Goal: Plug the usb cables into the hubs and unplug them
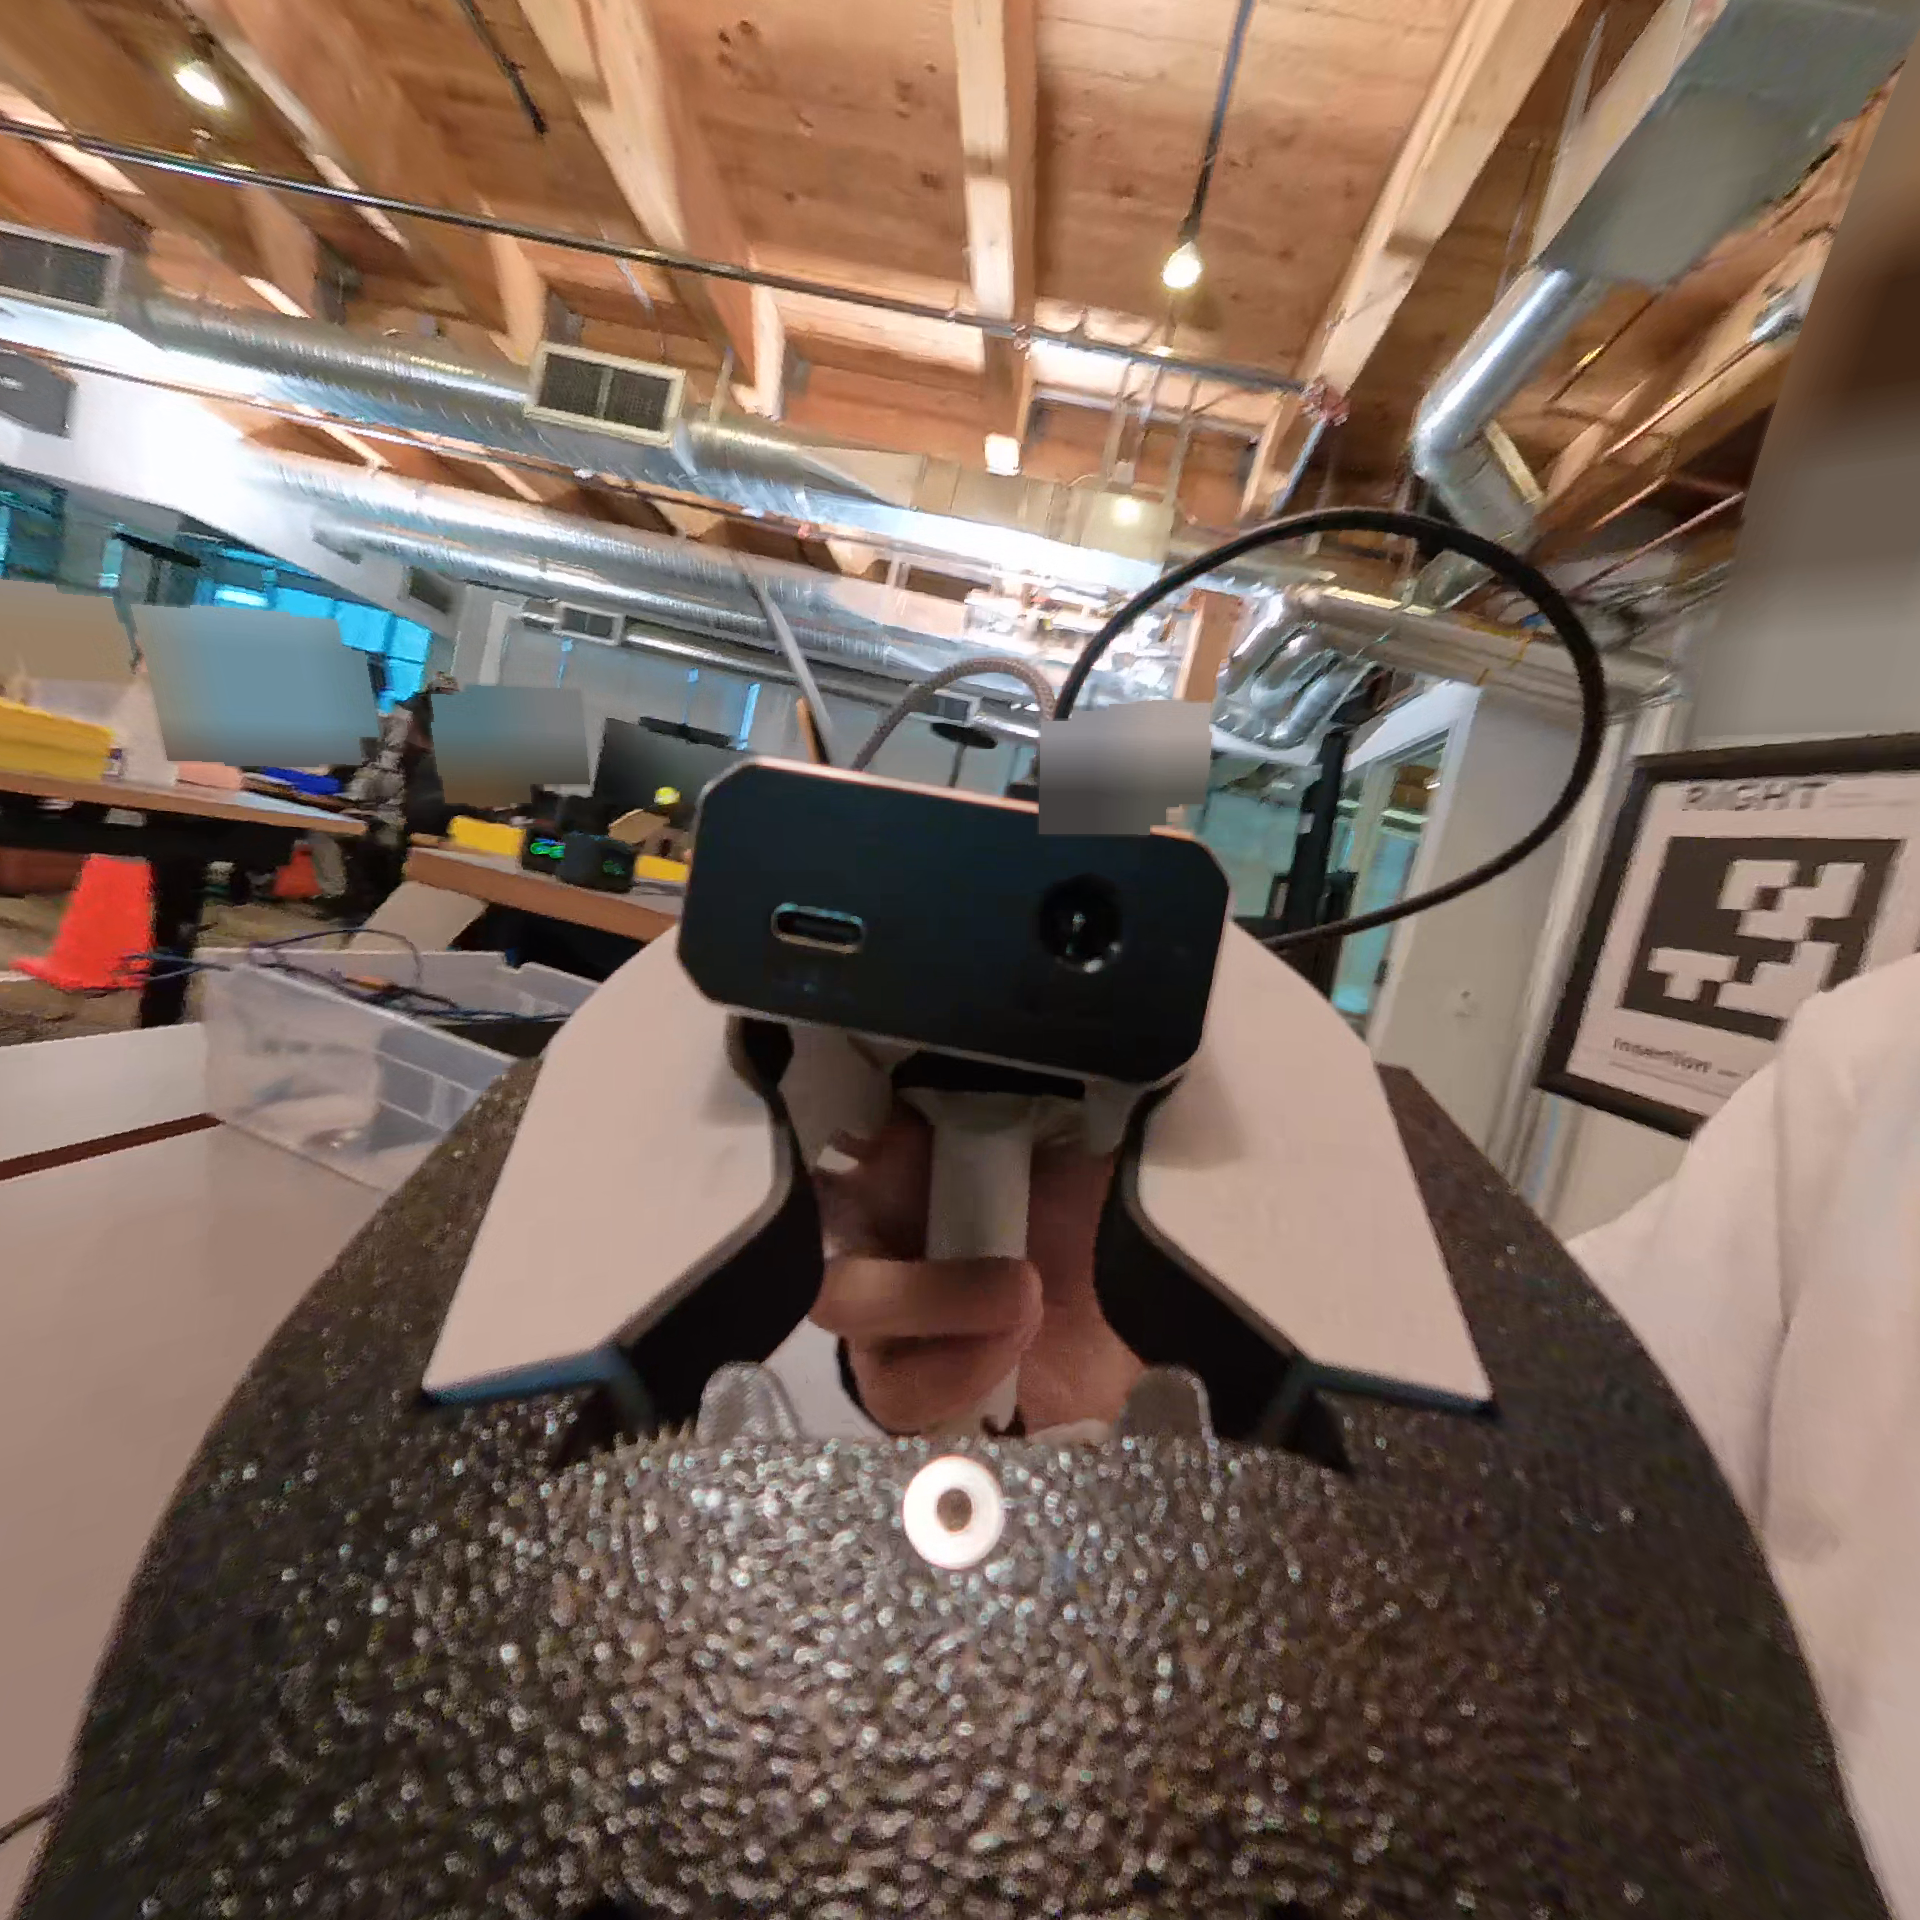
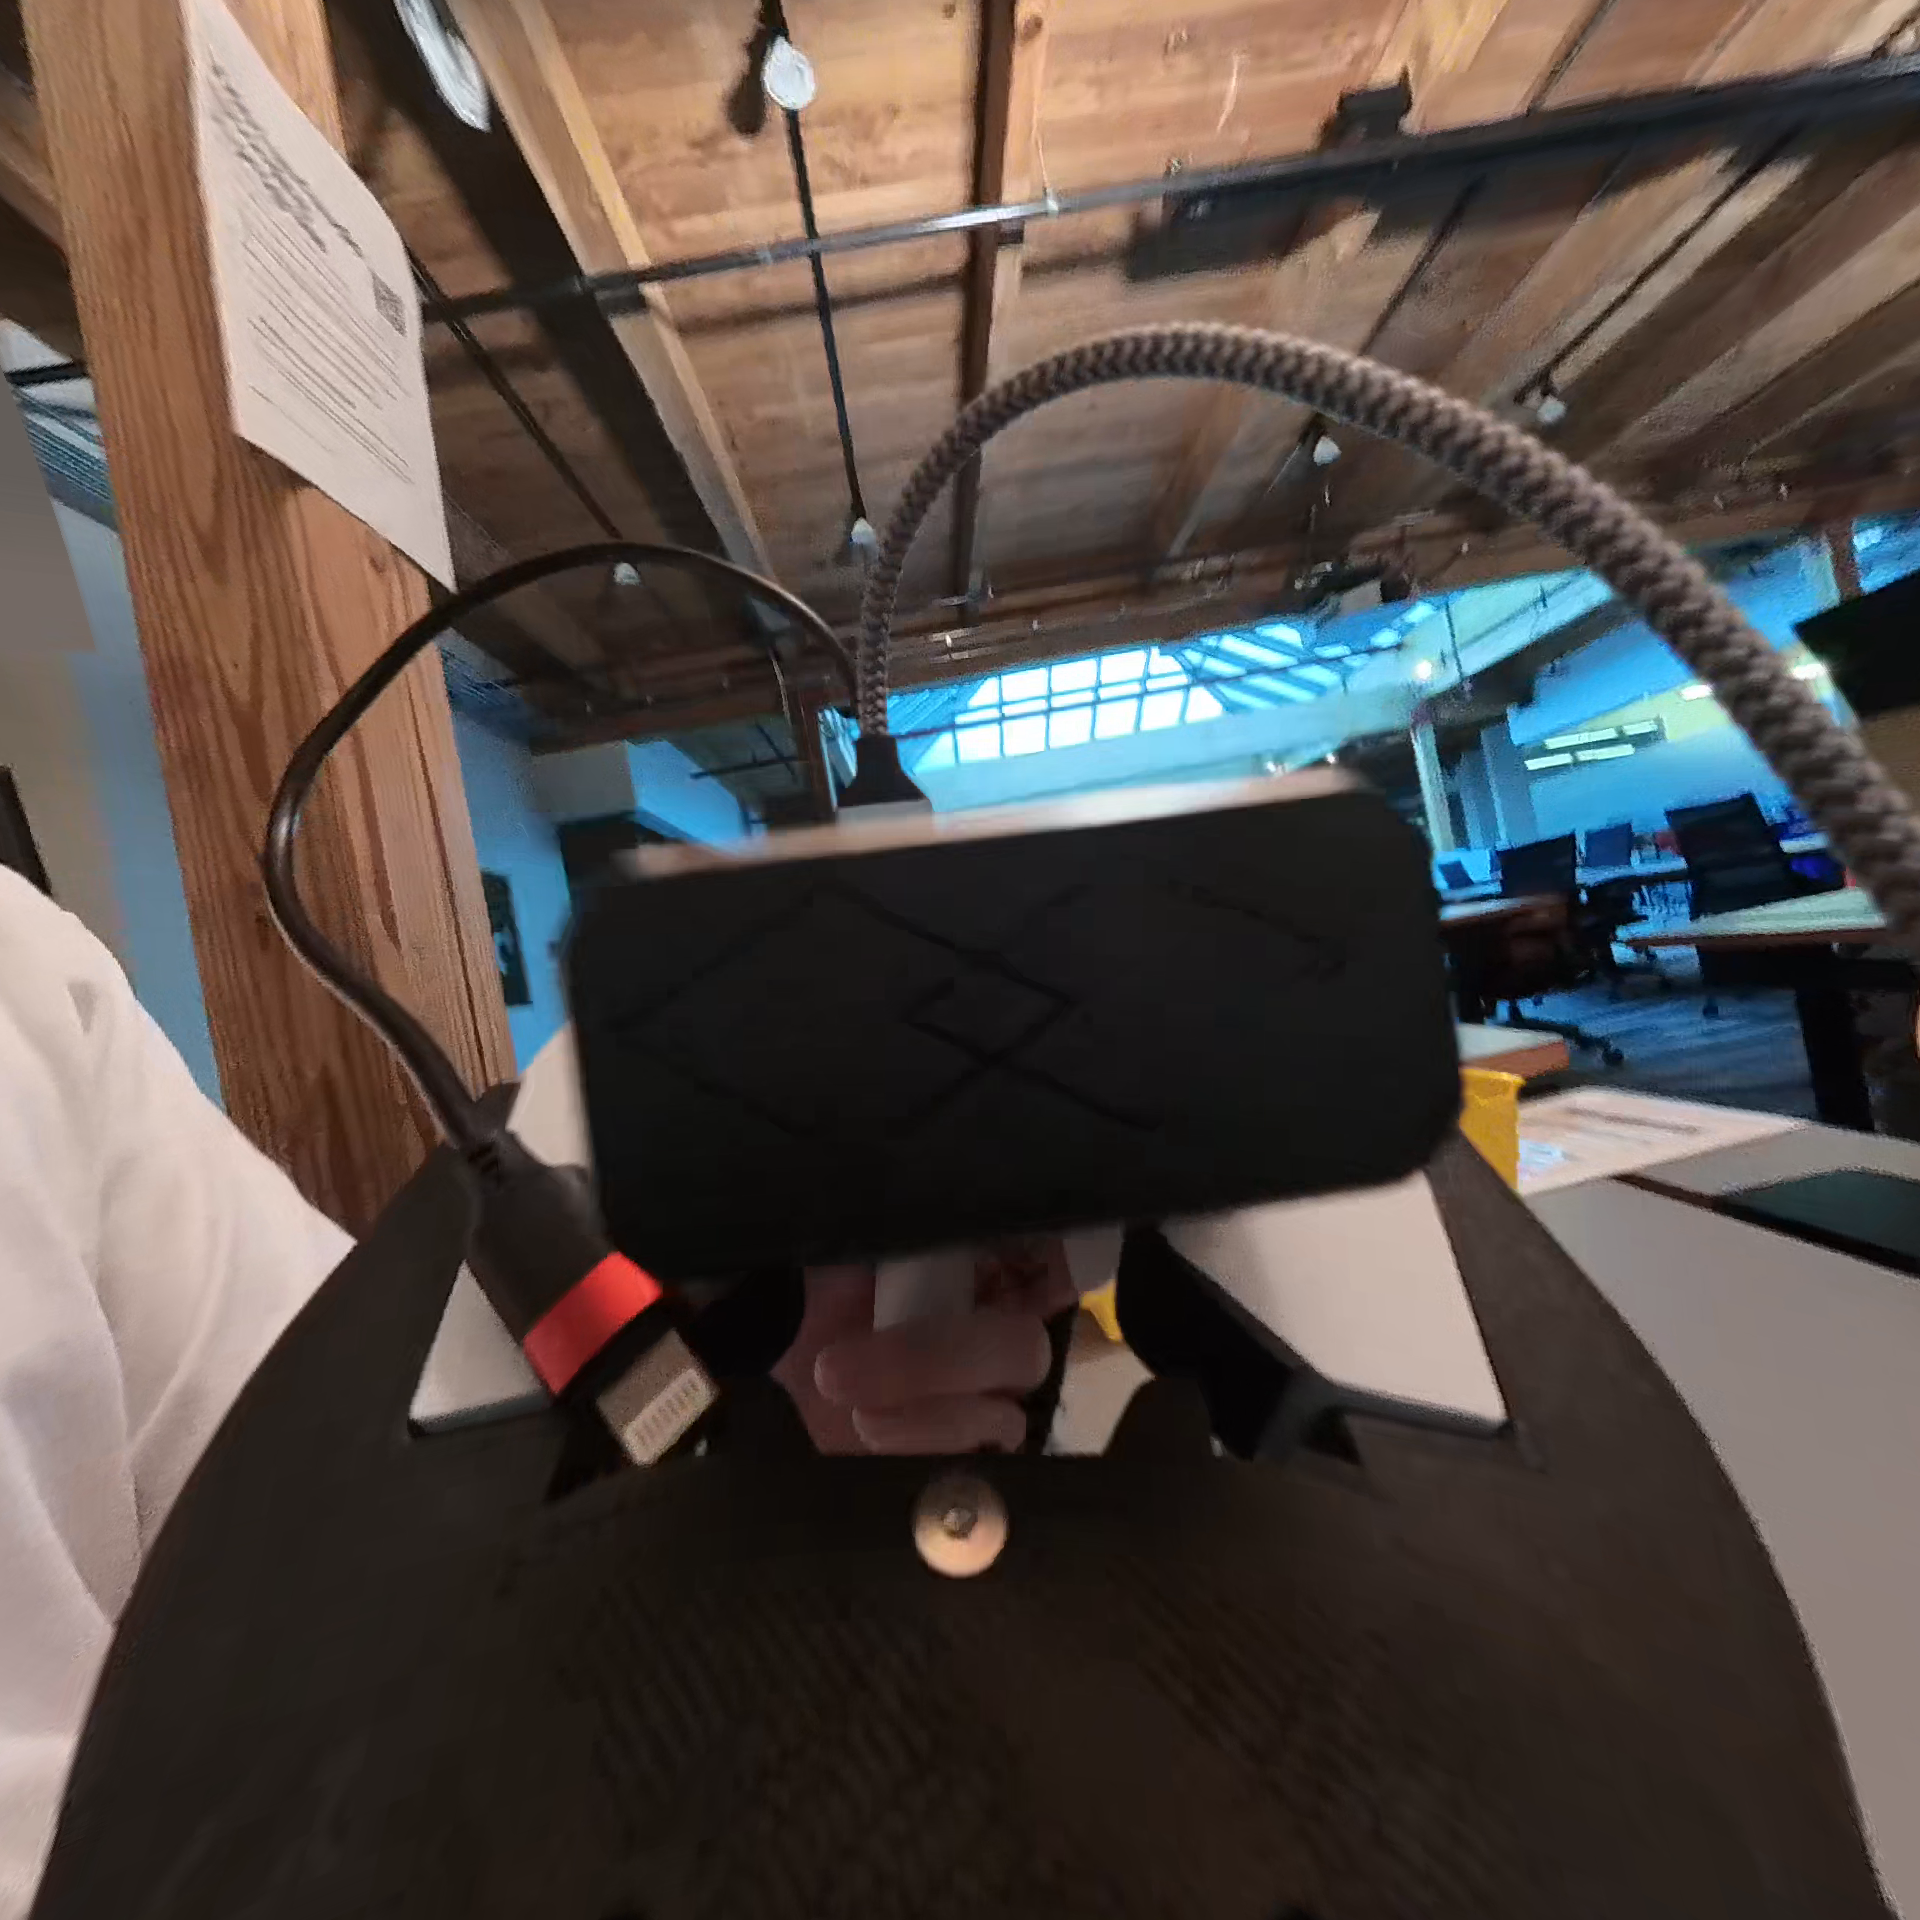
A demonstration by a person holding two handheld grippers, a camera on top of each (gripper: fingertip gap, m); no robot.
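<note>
In the left wrist view my left gripper (image 1: pixel 951 966) is shut on a black hub (image 1: pixel 935 862), held up toward the ceiling. The hub's end face shows an empty USB-C port (image 1: pixel 818 928) and a round socket (image 1: pixel 1081 923). A braided cable (image 1: pixel 966 691) and a thin black cable (image 1: pixel 1558 644) loop behind it. In the right wrist view my right gripper (image 2: pixel 997 1216) is shut on a black hub (image 2: pixel 1008 1039). A braided cable (image 2: pixel 1351 405) is plugged into its top edge. A thin black cable (image 2: pixel 301 831) hangs loose, and its red-banded plug (image 2: pixel 592 1330) lies against my left finger. I cannot tell whether both views show one hub.
A hand around a white rod shows under the hub in the left wrist view (image 1: pixel 935 1340) and in the right wrist view (image 2: pixel 925 1371). A white sleeve (image 1: pixel 1766 1299) and a marker board (image 1: pixel 1745 925) are right. A white table (image 1: pixel 156 1247) with a clear bin (image 1: pixel 343 1049) is left. A wooden post (image 2: pixel 260 727) stands near. Both grippers' tips are close together, under 4 cm apart.
</note>
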